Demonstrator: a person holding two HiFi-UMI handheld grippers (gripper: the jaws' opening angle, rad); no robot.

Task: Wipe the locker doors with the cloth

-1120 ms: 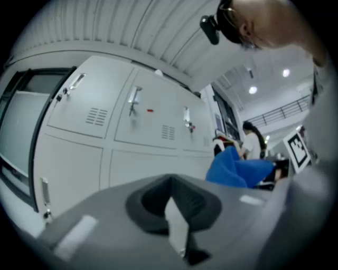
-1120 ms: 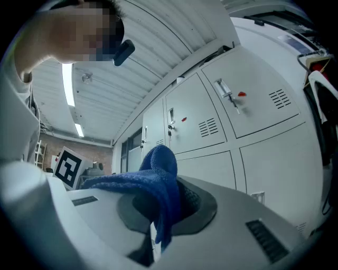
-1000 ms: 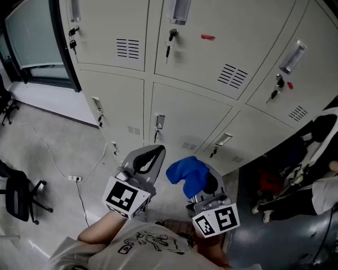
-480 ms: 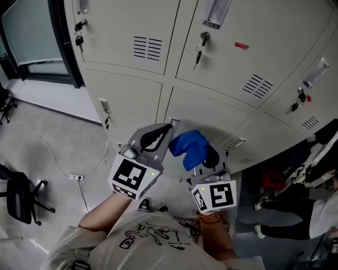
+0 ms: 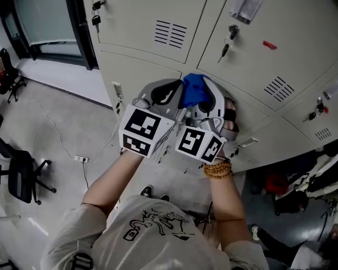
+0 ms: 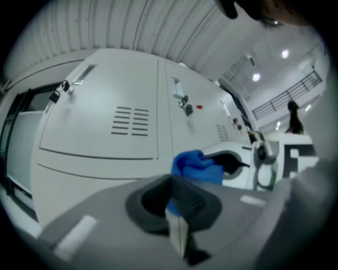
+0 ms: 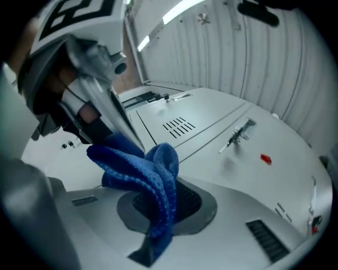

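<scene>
Right gripper (image 7: 161,211) clenches the cloth (image 7: 138,164), left gripper (image 6: 177,208) sits closed and empty alongside; I'd press the wad flat against the locker door (image 7: 211,132) ahead.

Head cam looks steeply down; gripper views (close-up) share its lockers (image 5: 142,16).

We see the grey floor (image 5: 53,124) carrying the lockers (image 5: 153,63), with a white power strip (image 5: 80,158) and a black chair (image 5: 21,179) lying out in front of those lockers.
</scene>
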